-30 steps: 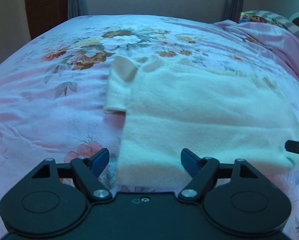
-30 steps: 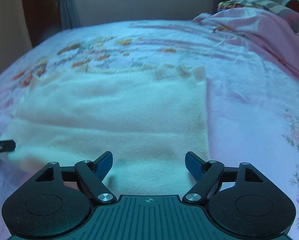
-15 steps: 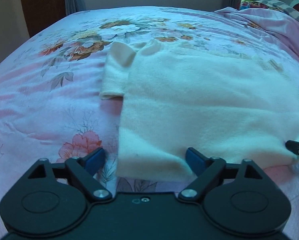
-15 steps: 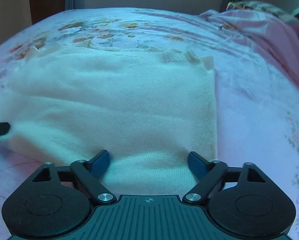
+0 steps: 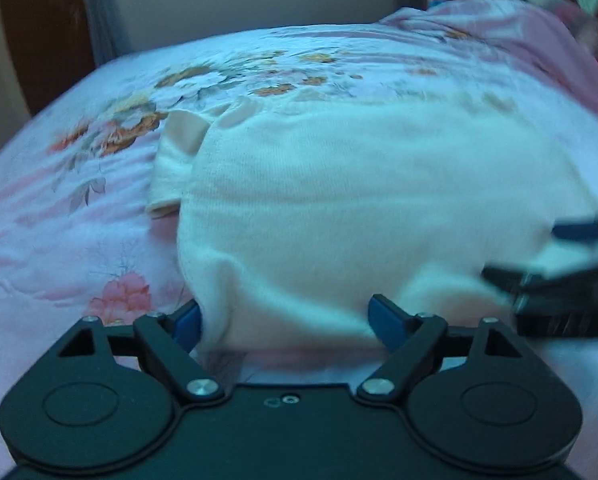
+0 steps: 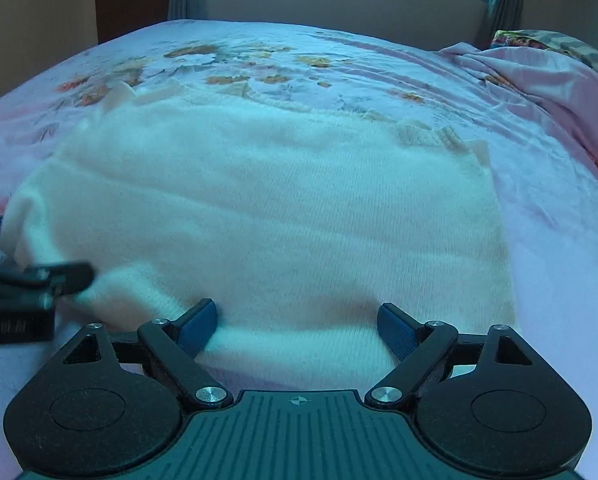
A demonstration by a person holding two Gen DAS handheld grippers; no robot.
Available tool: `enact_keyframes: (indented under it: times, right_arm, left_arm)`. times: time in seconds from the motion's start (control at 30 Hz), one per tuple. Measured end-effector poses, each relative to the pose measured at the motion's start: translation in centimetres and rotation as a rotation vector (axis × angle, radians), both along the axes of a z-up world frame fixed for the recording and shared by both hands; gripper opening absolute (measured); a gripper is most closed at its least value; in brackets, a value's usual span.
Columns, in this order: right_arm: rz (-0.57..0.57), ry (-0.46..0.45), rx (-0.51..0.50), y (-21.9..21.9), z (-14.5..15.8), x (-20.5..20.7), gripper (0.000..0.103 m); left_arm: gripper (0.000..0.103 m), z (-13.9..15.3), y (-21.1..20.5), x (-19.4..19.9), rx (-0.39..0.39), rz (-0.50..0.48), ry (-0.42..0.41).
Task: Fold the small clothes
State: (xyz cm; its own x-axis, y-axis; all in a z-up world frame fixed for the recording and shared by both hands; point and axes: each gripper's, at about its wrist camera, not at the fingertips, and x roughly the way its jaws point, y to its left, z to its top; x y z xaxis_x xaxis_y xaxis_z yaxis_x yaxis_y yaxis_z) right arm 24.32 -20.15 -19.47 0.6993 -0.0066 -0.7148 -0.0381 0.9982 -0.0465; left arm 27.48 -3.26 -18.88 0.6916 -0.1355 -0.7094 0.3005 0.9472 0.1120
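Observation:
A white knit sweater (image 5: pixel 359 200) lies flat on the bed, its hem toward me and one sleeve (image 5: pixel 171 168) folded in at the left. My left gripper (image 5: pixel 285 314) is at the hem's left corner. Its jaws stand wide and are closing, with the hem's edge between the blue pads, which do not press it. The same sweater (image 6: pixel 259 208) fills the right wrist view. My right gripper (image 6: pixel 297 314) stands open over the hem near the right corner, cloth between its fingers but not pinched. Each gripper shows blurred at the edge of the other's view.
The bed carries a pink floral sheet (image 5: pixel 59 240). A bunched pink blanket (image 6: pixel 559 92) and a patterned pillow (image 6: pixel 547 40) lie at the far right. A wall with a window and a brown door (image 5: pixel 39 20) stand behind the bed.
Both grippers have come forward and down onto the sweater's hem and rolled slightly. Their jaws stand a little wider. Each now looms larger in the other's view.

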Motion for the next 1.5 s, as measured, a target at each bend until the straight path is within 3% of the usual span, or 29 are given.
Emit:
enact_keyframes:
  times: [0.1,0.2,0.23,0.27,0.33,0.43,0.53,0.6,0.67,0.73,0.87,0.97,1.17,1.5]
  right_arm:
    - [-0.015,0.010,0.044,-0.6,0.7,0.3,0.087]
    - [-0.003,-0.041,0.092,0.1,2.2,0.4,0.087]
    - [-0.003,-0.046,0.090,0.6,2.4,0.5,0.087]
    - [-0.006,-0.044,0.088,0.8,2.3,0.6,0.087]
    - [0.018,0.031,0.075,1.3,1.0,0.9,0.087]
    - [0.079,0.005,-0.001,1.9,0.1,-0.4,0.088]
    - [0.043,0.025,0.070,0.8,1.0,0.0,0.088]
    - [0.029,-0.024,0.090,0.7,2.0,-0.4,0.088]
    - [0.035,-0.036,0.081,1.1,2.0,-0.6,0.088]
    - [0.084,0.045,0.040,1.8,0.5,-0.1,0.088]
    - [0.045,0.007,0.107,0.0,2.5,-0.7,0.088]
    - [-0.032,-0.040,0.140,-2.0,4.1,-1.1,0.088]
    - [-0.088,-0.046,0.150,-4.6,5.4,-1.4,0.088]
    - [-0.133,-0.034,0.154,-6.9,4.4,-0.6,0.088]
  left_arm:
    - [0.077,1.0,0.6,0.4,-0.047,0.031,0.023]
    - [0.076,2.4,-0.2,0.6,-0.068,0.013,-0.013]
    - [0.069,2.4,-0.5,0.8,-0.060,0.028,-0.012]
    - [0.069,2.1,-0.5,1.3,-0.056,0.038,0.003]
    - [0.075,1.0,-0.1,1.8,-0.065,0.037,0.045]
    - [0.085,0.3,0.8,1.3,-0.033,0.028,0.033]
    - [0.081,0.9,2.3,1.6,-0.117,0.078,0.083]
    - [0.077,1.6,2.5,1.4,-0.136,0.086,0.074]
    - [0.080,1.6,2.2,1.2,-0.124,0.074,0.059]
    - [0.082,0.7,1.6,1.6,-0.066,0.073,0.092]
    - [0.078,2.1,2.2,1.4,-0.098,0.091,0.089]
    - [0.079,3.3,2.3,1.5,-0.107,0.096,0.066]
    - [0.083,4.9,1.9,2.4,-0.134,0.123,0.059]
    - [0.084,4.5,1.5,4.9,-0.125,0.156,0.059]
